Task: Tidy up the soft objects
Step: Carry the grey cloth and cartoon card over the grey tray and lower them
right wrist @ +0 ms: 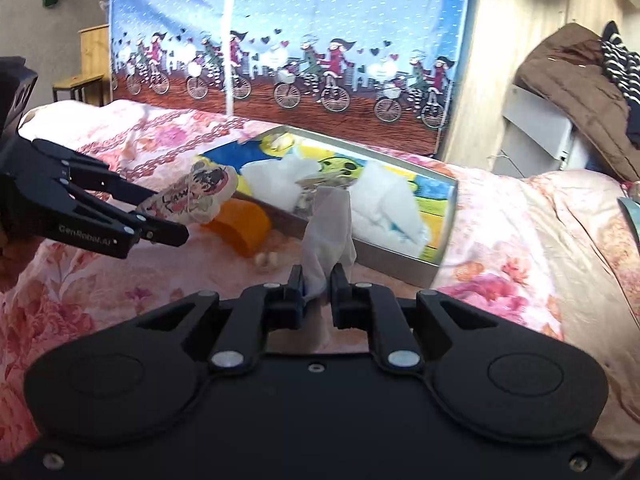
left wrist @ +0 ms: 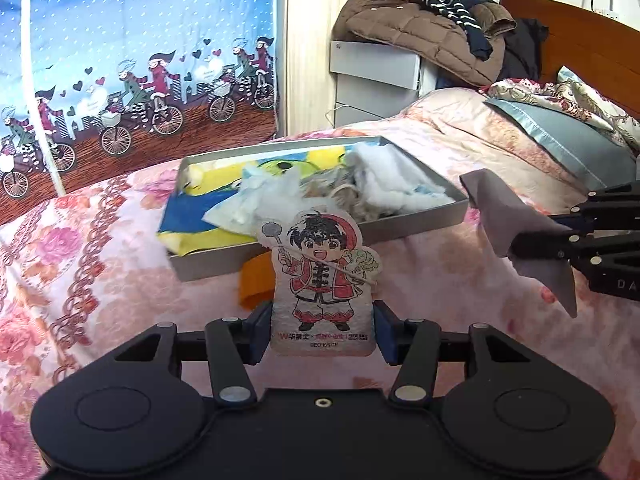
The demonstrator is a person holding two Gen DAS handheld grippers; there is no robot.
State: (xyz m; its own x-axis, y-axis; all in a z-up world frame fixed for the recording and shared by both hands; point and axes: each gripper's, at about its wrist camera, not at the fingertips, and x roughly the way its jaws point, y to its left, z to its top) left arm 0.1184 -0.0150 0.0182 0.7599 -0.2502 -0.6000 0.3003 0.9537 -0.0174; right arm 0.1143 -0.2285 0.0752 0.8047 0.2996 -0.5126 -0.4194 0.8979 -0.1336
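Carrying both loads above the bedspread (left wrist: 100, 248) toward the grey tray (left wrist: 420, 226), the left gripper (left wrist: 323, 330) clamps a flat cartoon doll (left wrist: 324, 280) upright while the right gripper (right wrist: 316, 282) pinches a grey cloth (right wrist: 330, 224), apparently bound for the tray's near edge.

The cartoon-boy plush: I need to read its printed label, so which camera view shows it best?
The left wrist view. There the cartoon-boy plush faces the camera upright in the left tool, print visible. The right wrist view shows it only sideways and foreshortened, its label hidden.
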